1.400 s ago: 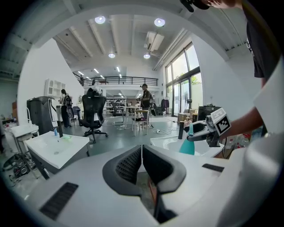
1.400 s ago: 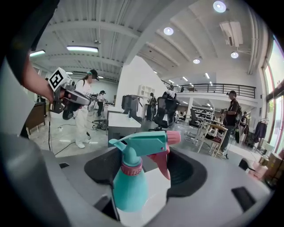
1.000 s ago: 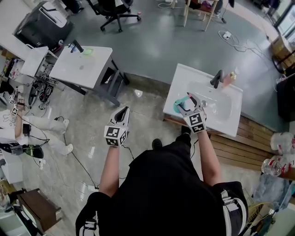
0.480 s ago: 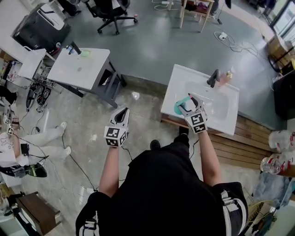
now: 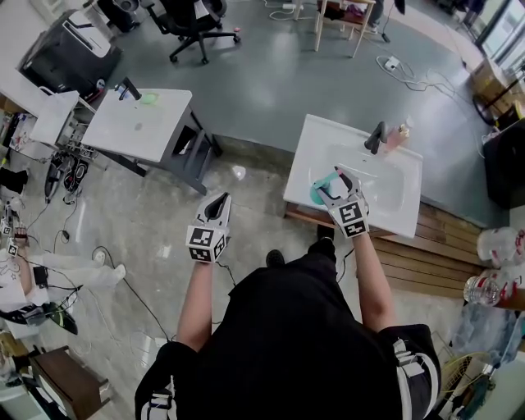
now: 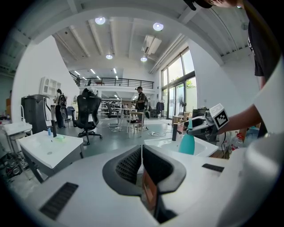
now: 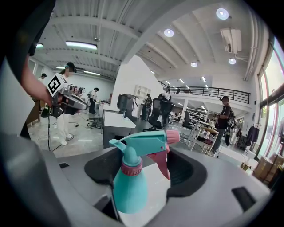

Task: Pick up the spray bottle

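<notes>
The spray bottle point(image 7: 129, 184) is teal with a pink collar and a pink trigger, and it stands upright between the jaws of my right gripper point(image 7: 146, 170), which is shut on its body. In the head view the spray bottle point(image 5: 319, 188) and my right gripper point(image 5: 338, 185) are over the front left part of the white sink point(image 5: 394, 215). Whether the bottle's base touches the counter I cannot tell. From the left gripper view the spray bottle point(image 6: 187, 142) shows at the right. My left gripper point(image 5: 216, 206) hangs over the floor left of the sink, with its jaws point(image 6: 141, 165) shut and empty.
A dark faucet point(image 5: 375, 137) and a small pinkish bottle point(image 5: 402, 131) stand at the sink's back. A second white sink table point(image 5: 139, 123) is at the far left, with an office chair point(image 5: 193, 20) beyond it. Cables lie on the floor at the left.
Both grippers stay almost where they were, the right still shut on the bottle. The head view has drifted slightly, and a person at the left edge has moved further out of view.
</notes>
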The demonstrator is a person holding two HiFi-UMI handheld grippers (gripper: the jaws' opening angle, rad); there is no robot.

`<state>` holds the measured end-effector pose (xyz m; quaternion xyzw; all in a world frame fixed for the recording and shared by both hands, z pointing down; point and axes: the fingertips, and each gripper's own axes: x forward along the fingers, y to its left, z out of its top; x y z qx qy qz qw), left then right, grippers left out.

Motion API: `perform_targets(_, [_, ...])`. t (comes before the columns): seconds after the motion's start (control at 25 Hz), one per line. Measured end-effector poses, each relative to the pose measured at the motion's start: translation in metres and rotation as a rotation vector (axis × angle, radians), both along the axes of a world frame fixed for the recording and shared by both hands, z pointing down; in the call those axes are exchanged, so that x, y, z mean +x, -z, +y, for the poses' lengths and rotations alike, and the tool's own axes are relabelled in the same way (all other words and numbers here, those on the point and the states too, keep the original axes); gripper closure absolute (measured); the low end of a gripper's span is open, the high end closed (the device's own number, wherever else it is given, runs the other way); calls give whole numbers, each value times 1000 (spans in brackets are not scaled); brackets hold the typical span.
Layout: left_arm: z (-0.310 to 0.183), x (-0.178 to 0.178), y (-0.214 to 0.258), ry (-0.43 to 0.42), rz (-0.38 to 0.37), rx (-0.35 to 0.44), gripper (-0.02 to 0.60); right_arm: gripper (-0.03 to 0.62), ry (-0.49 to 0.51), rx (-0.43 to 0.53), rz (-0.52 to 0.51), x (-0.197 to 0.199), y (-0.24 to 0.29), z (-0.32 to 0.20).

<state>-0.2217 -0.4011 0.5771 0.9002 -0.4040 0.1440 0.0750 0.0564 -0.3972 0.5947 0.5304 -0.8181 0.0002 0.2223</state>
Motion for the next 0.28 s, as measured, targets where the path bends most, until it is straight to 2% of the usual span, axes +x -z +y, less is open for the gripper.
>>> perform_targets(0.28, [-5, 9, 1, -20, -5, 0, 552, 263, -22, -1, 8, 8, 2, 5])
